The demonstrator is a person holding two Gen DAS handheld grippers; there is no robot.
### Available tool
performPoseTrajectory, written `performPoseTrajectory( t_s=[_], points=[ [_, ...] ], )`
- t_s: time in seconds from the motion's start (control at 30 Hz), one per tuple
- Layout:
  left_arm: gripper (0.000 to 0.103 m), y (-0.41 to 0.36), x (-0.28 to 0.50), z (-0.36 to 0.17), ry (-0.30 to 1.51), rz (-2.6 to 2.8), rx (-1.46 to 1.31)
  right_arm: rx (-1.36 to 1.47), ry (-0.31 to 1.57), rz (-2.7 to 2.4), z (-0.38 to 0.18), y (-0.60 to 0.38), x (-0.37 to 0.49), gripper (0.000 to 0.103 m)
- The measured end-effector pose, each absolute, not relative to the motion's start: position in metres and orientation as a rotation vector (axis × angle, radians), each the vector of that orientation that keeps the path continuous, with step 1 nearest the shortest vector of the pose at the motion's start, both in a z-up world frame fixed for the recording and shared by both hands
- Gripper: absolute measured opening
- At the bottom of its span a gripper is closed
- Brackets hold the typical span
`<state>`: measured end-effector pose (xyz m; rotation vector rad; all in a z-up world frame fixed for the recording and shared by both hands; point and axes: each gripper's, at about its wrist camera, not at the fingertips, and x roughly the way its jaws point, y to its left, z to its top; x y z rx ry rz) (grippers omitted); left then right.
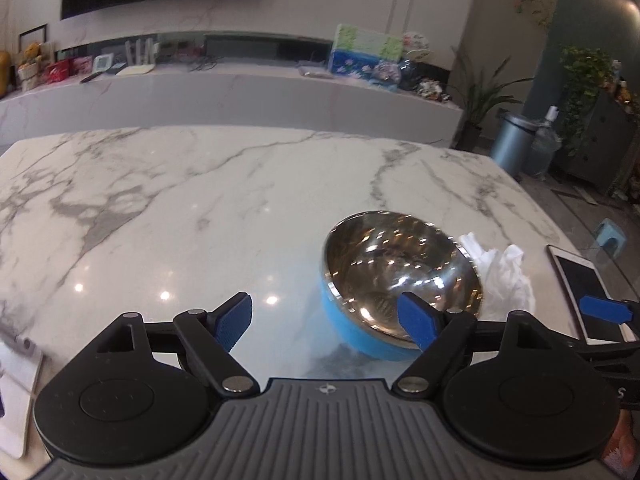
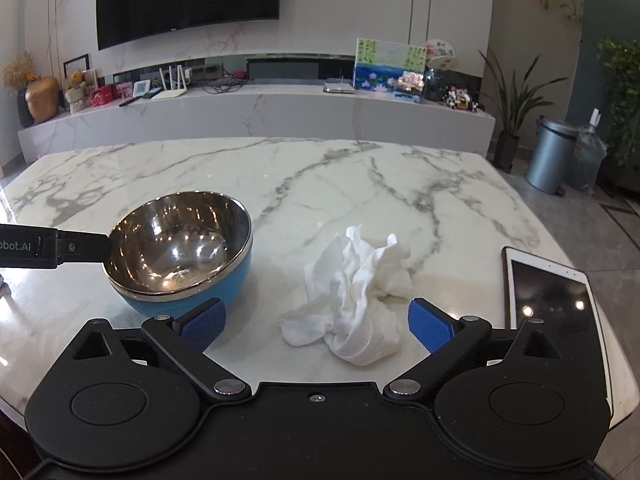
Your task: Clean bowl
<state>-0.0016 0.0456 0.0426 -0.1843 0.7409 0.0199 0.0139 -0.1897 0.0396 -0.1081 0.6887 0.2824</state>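
Note:
A steel bowl with a blue outside [image 1: 396, 280] [image 2: 180, 248] stands on the marble table, tilted toward the cameras. My left gripper [image 1: 326, 320] is open; its right fingertip [image 1: 416, 320] reaches over the bowl's near rim, the left one is over bare table. In the right wrist view its finger [image 2: 76, 250] touches the bowl's left rim. A crumpled white cloth [image 2: 356, 296] [image 1: 504, 276] lies right of the bowl. My right gripper [image 2: 316, 324] is open, with the cloth between its fingers, just ahead of them.
A tablet [image 2: 552, 304] [image 1: 588, 296] lies at the table's right edge. White paper [image 1: 16, 392] lies at the near left. Beyond the table stand a marble shelf with ornaments [image 2: 256, 108], a bin [image 2: 554, 156] and plants [image 2: 516, 104].

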Motion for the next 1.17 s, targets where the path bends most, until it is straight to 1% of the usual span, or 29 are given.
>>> performPoseTrajectory(
  t_s=[0.7,1.17],
  points=[
    [0.079,0.034,0.002,0.035,0.733,0.081,-0.090,-0.085,0.707,0.273,0.029,-0.178,0.019,0.097],
    [0.080,0.037,0.003,0.033,0.736,0.060,-0.108,-0.055,0.724,0.281,0.028,-0.179,0.021,0.097]
  ],
)
